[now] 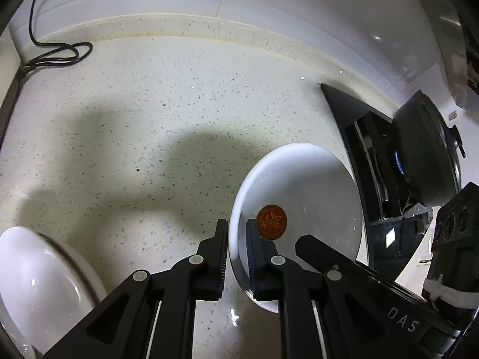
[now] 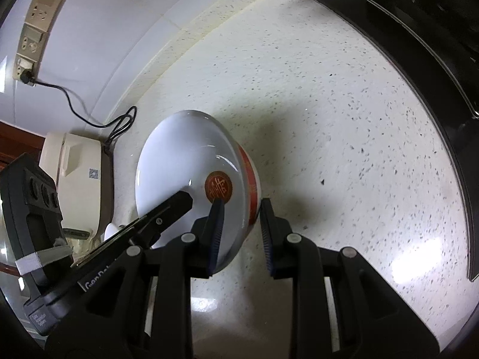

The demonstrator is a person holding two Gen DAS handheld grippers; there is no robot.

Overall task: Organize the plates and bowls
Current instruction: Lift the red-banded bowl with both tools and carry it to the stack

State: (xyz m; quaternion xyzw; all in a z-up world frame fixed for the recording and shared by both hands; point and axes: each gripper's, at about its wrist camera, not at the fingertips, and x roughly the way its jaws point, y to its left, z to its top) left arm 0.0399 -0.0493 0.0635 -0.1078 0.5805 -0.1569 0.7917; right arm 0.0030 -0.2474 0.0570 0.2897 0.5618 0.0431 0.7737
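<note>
A white bowl point(image 1: 302, 185) with a red round emblem inside hangs tilted above the speckled counter point(image 1: 155, 113), held at two opposite sides of its rim. My left gripper point(image 1: 236, 230) is shut on the left rim, one finger inside and one outside. In the right wrist view the same bowl point(image 2: 179, 155) shows a red band on its outer wall. There my right gripper point(image 2: 242, 209) is shut on that banded wall. Each view also shows a finger of the other gripper reaching into the bowl. A second white dish point(image 1: 36, 284) lies at the lower left.
A black stove point(image 1: 353, 119) stands at the right with a dark pot point(image 1: 425, 149) over a blue flame. A black cable point(image 1: 60, 53) lies at the counter's back left, by a cream appliance point(image 2: 74, 164) and wall sockets point(image 2: 33, 30). The stove's edge point(image 2: 419, 68) borders the counter.
</note>
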